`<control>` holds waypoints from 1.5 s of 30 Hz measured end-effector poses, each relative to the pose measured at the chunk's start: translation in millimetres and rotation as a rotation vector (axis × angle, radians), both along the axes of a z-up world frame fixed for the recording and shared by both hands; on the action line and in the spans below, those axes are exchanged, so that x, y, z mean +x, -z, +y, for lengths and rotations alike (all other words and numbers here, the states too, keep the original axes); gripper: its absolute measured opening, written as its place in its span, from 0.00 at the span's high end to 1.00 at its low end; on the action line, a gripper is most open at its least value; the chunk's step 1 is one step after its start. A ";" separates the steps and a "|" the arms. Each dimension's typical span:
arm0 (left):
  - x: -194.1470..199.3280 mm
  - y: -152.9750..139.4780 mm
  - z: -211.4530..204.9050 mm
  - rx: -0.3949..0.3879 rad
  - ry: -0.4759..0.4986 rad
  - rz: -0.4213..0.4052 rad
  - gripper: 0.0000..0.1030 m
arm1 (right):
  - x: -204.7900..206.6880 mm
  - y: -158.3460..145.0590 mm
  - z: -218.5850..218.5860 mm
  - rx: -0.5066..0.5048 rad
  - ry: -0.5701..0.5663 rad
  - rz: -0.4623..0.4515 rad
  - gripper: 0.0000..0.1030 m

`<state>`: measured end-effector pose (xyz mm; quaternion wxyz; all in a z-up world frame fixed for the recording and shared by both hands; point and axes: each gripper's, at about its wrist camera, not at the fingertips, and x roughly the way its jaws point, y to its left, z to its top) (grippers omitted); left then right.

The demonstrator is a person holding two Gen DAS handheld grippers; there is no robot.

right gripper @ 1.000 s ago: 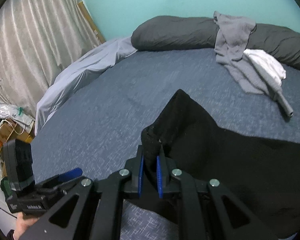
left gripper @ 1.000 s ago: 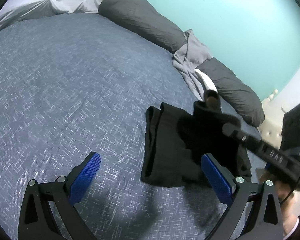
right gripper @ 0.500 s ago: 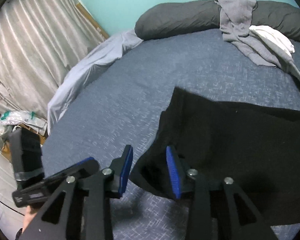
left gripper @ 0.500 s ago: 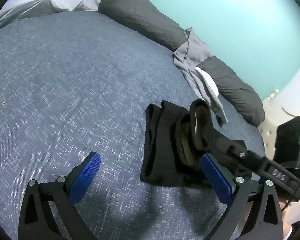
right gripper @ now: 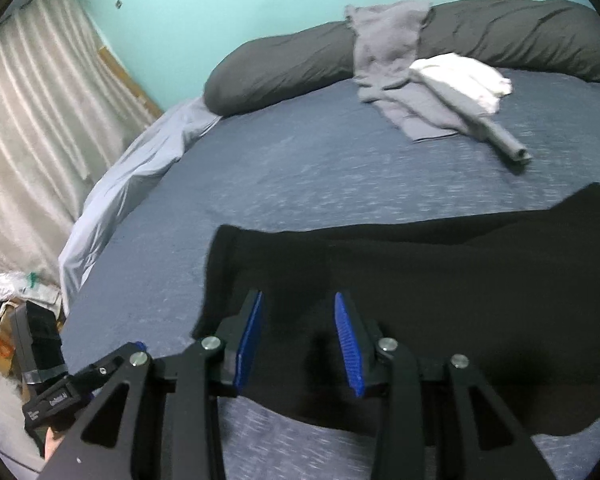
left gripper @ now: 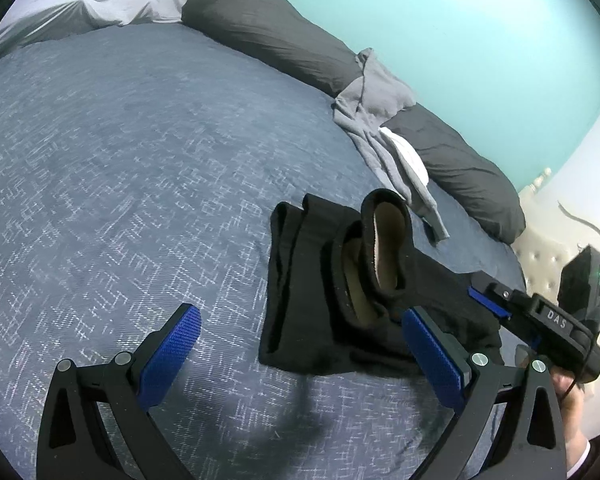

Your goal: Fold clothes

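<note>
A black garment [left gripper: 300, 280] lies partly folded on the blue-grey bedspread [left gripper: 120, 160], with a tan-lined opening [left gripper: 384, 248] standing up on top. My left gripper [left gripper: 300, 316] hovers wide open just short of its near edge, nothing between the pads. In the right wrist view the black garment [right gripper: 460, 280] spreads flat below my right gripper [right gripper: 298, 300]. Its jaws are opening; the cloth lies under and between them, but the blue pads [right gripper: 346, 332] do not press on it. From the left wrist view the right gripper [left gripper: 488, 300] comes in over the garment's right side, its fingers partly hidden by cloth.
A grey garment [right gripper: 384, 48] and a white one [right gripper: 460, 76] lie heaped against the dark pillows [right gripper: 284, 64] at the head of the bed. A pale sheet [right gripper: 132, 184] is bunched along the left edge, with a curtain [right gripper: 28, 120] and floor clutter [right gripper: 0, 308] beyond.
The right gripper let go of the black fold it pinched, its jaws parted, and it drew back toward the garment's right side. The cloth dropped onto the bed. The left gripper kept still.
</note>
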<state>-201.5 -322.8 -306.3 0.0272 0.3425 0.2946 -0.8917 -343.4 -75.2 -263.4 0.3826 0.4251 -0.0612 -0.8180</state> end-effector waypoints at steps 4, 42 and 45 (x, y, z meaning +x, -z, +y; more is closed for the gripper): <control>-6.7 -2.1 10.3 -0.026 0.024 0.004 0.00 | -5.7 9.2 33.7 0.000 0.064 -0.018 0.62; 10.2 -10.4 -27.3 -0.034 -0.082 0.008 0.00 | 63.6 20.3 -40.2 0.227 -0.271 0.216 0.42; 17.1 -10.3 -35.8 -0.024 -0.093 0.012 0.00 | 71.1 23.0 -54.0 0.254 -0.294 0.242 0.41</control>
